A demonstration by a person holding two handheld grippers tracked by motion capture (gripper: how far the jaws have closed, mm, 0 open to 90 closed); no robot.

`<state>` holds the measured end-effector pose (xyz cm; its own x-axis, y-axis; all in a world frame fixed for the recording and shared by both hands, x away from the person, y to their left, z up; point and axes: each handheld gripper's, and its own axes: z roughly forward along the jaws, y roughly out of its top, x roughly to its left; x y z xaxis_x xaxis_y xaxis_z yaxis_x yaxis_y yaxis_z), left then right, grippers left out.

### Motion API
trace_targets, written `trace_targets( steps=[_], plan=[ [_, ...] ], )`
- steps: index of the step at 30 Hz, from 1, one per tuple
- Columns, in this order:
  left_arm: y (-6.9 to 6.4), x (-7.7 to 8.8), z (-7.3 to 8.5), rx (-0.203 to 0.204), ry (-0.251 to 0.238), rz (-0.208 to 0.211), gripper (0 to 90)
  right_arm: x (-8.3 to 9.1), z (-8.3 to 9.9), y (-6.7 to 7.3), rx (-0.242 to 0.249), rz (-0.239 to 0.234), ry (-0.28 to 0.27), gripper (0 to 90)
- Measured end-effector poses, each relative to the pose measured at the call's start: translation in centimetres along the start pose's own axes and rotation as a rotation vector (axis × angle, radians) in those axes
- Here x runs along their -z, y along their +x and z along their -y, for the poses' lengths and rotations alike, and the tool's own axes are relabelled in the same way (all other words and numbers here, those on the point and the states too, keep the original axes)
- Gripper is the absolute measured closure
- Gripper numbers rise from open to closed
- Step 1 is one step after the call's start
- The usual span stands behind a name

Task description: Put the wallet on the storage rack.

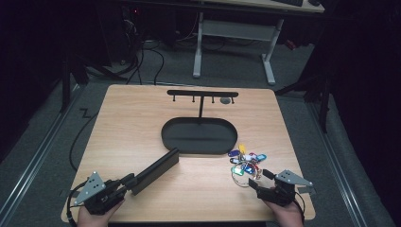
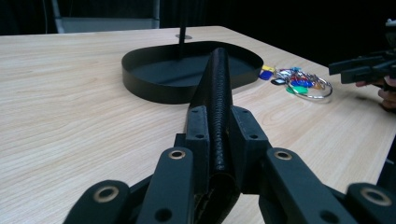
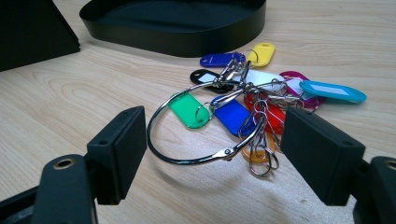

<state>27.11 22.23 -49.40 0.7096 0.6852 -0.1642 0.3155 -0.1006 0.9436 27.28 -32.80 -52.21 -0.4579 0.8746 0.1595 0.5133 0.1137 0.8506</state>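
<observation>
While left claw [image 2: 218, 140] clamps black case [image 2: 215, 88] | right claw [image 3: 212, 156] open | case's grasped end hidden.

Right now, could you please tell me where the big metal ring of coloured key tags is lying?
The metal ring of coloured key tags lies on the wooden table's right side, beside the black oval tray, just ahead of the right gripper's open jaws.

So my left tool [image 1: 124, 182] sits at the table's [image 1: 127, 123] near left corner with the wallet [image 1: 156, 170] between its jaws, pointing at the tray [image 1: 198, 136] mid-table. The key bunch [image 1: 246, 161] lies right of the tray, just ahead of my right tool [image 1: 260, 178].
</observation>
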Motion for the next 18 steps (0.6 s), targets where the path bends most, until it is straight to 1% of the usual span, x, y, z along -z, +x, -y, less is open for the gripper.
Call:
trace_targets(
  steps=[5,15,18],
  plan=[
    [0.5,0.0,0.0,0.007,-0.006,0.004,78.7,-0.1,0.0,0.0,0.004,0.0,0.0,23.0],
    [1.6,-0.1,0.2,0.036,-0.017,0.006,77.4,0.0,0.1,0.2,0.0,0.006,0.003,23.0],
    [1.8,-0.1,0.3,0.043,-0.019,-0.002,76.8,0.0,0.1,0.1,0.0,0.007,0.0,23.0]
  ],
)
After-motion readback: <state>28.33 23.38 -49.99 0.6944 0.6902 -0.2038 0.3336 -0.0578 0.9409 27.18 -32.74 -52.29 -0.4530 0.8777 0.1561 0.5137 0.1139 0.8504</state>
